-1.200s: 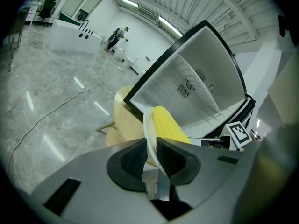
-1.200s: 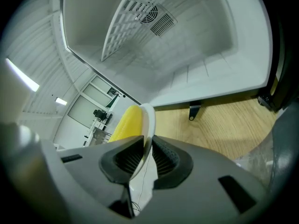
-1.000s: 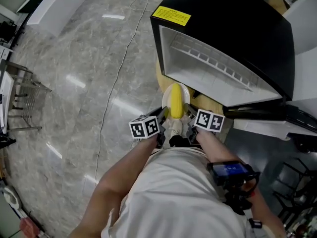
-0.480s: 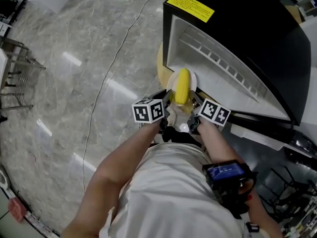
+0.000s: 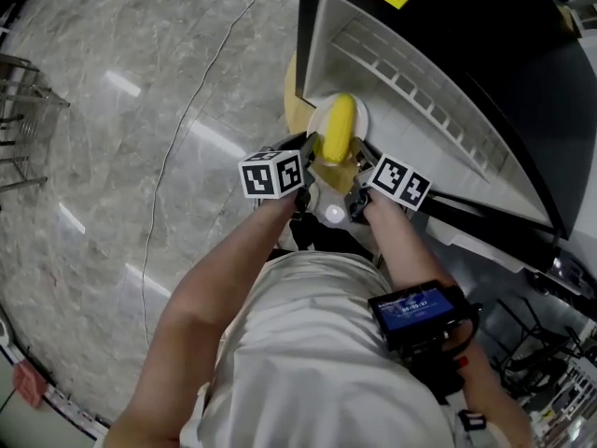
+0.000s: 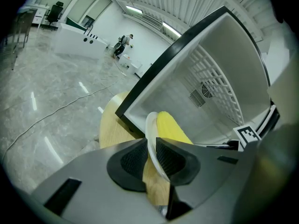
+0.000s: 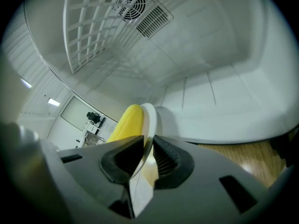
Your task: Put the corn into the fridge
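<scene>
I have the left gripper (image 5: 304, 179) and right gripper (image 5: 358, 185) clenched on the plate (image 5: 361, 122) rim; the corn (image 5: 338, 129) lies between them, pointing ahead into the fridge (image 5: 420, 73).

1 corn cob (image 5: 338, 129) lies on the white plate (image 5: 363, 122).

You stood in a wide indoor hall, an office or lab floor rather than a home kitchen.

- **Floor:** A polished grey stone floor (image 5: 112, 110) ran well out on your left. A thin loose cable (image 5: 173, 149) trailed across it.
- **Far end:** There was a long white counter (image 6: 74, 34) with an office chair (image 6: 57, 7) behind it and a person (image 6: 124, 41) near.
- **Ceiling:** It was ribbed white panels with strip lights (image 6: 135, 9).
- **Fridge:** The fridge (image 5: 485, 26), black outside and white inside, sat on a round wooden table (image 6: 112, 129), not built into cabinets.
- **Floor's edge:** A bare metal frame (image 5: 42, 87) stood there.
</scene>
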Motion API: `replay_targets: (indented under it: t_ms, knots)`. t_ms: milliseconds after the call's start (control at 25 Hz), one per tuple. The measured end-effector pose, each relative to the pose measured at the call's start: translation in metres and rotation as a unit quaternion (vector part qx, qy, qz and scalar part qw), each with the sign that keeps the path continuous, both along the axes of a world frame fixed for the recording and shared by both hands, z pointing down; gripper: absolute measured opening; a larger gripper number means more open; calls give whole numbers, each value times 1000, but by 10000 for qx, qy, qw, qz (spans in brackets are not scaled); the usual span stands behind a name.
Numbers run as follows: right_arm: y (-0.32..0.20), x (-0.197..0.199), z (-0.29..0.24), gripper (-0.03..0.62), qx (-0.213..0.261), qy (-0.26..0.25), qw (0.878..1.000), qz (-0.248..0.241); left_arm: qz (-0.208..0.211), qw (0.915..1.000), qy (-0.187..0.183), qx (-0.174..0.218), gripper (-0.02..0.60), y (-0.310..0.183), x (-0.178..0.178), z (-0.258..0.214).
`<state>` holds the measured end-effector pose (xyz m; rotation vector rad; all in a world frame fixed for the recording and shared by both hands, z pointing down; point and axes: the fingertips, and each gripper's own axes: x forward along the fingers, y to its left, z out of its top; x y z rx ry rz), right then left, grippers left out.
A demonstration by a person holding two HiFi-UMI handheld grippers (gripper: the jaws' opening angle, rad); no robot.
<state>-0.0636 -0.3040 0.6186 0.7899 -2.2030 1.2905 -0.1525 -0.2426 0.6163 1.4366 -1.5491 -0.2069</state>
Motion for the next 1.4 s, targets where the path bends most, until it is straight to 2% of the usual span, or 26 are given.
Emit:
replay_targets:
  t_ms: [160,600,1040,1400]
  knots:
    - [-9,-15,2,55,26,-39,10000,-32,-98,9999,-92,70,64,-10,-14,-3]
    - [-30,-17,0,55,180,-2,9998,-109,-354,9992,-167,-23,64,-29,-14,3]
    - [-52,-17,4,55,204,144,9997,68,-366,9991,-225,-34,64,-54,-17,5]
    - [-73,-22,8,55,436,411,9980,210,-291,9983,-491,-99,64,-78,-24,11]
